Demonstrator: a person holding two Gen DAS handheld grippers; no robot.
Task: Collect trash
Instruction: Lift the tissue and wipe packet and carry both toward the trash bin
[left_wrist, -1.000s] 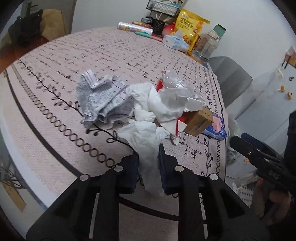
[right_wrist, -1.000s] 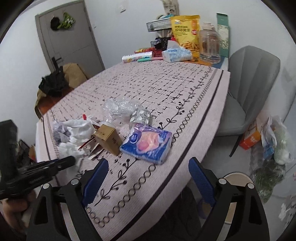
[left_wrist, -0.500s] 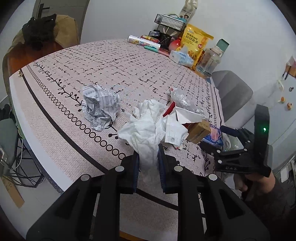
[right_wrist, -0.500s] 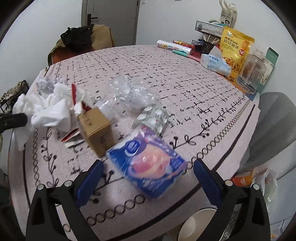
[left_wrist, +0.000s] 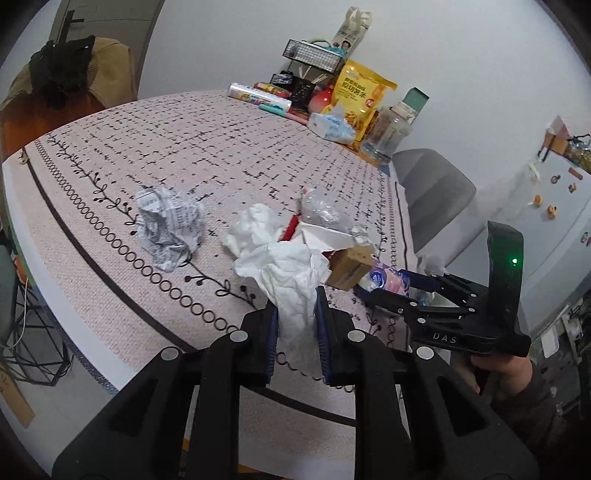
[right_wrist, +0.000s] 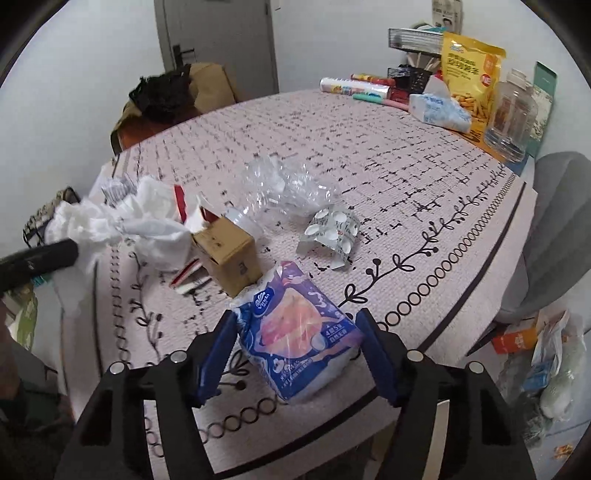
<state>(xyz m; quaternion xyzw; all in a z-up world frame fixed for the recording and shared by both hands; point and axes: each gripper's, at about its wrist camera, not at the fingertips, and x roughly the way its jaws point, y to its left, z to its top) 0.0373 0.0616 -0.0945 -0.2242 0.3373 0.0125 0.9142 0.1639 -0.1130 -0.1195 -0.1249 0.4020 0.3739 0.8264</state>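
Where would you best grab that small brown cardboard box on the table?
Probably across the two flat side walls of the small brown cardboard box, coming from above: it stands tilted with its flap open, and white crumpled tissue and a blue plastic tissue pack crowd its sides.

Soft, even indoor light, slightly dim and cool, faint shadows under the clutter, no harsh glare, strong fisheye bending with dark rounded corners, mild blur towards the edges.

A table (right_wrist: 424, 192) under a patterned cloth bears crumpled newspaper (left_wrist: 170, 227), a cardboard box (right_wrist: 227, 254) and clear plastic (right_wrist: 288, 186). A blister sheet (right_wrist: 332, 232), possibly pills, lies beside them
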